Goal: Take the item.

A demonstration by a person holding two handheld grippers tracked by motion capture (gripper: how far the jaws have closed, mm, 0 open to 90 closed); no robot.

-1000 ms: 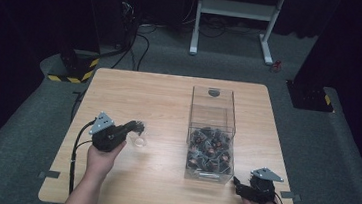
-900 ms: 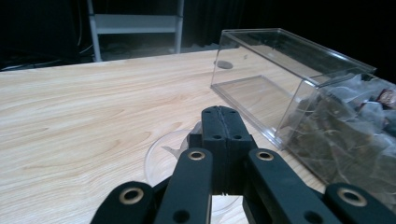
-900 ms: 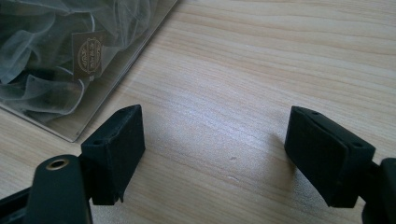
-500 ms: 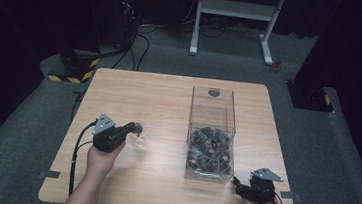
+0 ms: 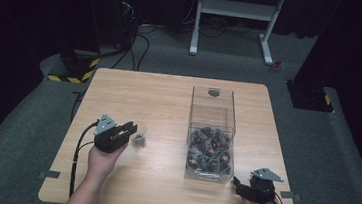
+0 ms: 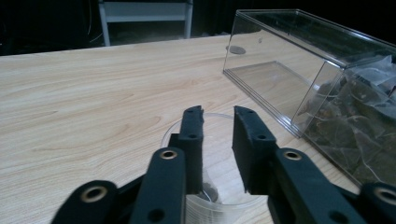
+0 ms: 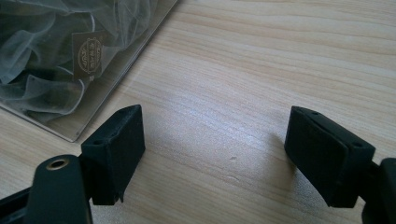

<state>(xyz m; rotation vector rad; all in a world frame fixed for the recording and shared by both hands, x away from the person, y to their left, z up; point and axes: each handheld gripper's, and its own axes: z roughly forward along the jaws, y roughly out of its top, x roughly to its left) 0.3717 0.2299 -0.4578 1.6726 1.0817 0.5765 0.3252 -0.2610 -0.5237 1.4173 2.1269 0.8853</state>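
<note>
A small clear plastic cup (image 5: 139, 140) stands on the wooden table (image 5: 158, 105), left of centre, with a small dark thing at its bottom. My left gripper (image 5: 130, 127) hangs over the cup's near rim. In the left gripper view its jaws (image 6: 218, 116) stand a narrow gap apart above the cup (image 6: 224, 205), with nothing between them. A clear box (image 5: 211, 135) right of centre holds several mesh tea bags (image 5: 209, 156) at its near end. By the box's near right corner my right gripper (image 5: 237, 185) is wide open; its view (image 7: 215, 126) has bare wood between the jaws.
The far half of the clear box (image 6: 280, 70) is bare, and a round dark mark shows at its far wall. Tagged tea bags (image 7: 46, 56) press against the box wall left of my right gripper. A white desk frame (image 5: 238, 9) stands beyond the table.
My left gripper has edged a little to the right, so its jaws now reach over the cup. The right gripper has not moved.
</note>
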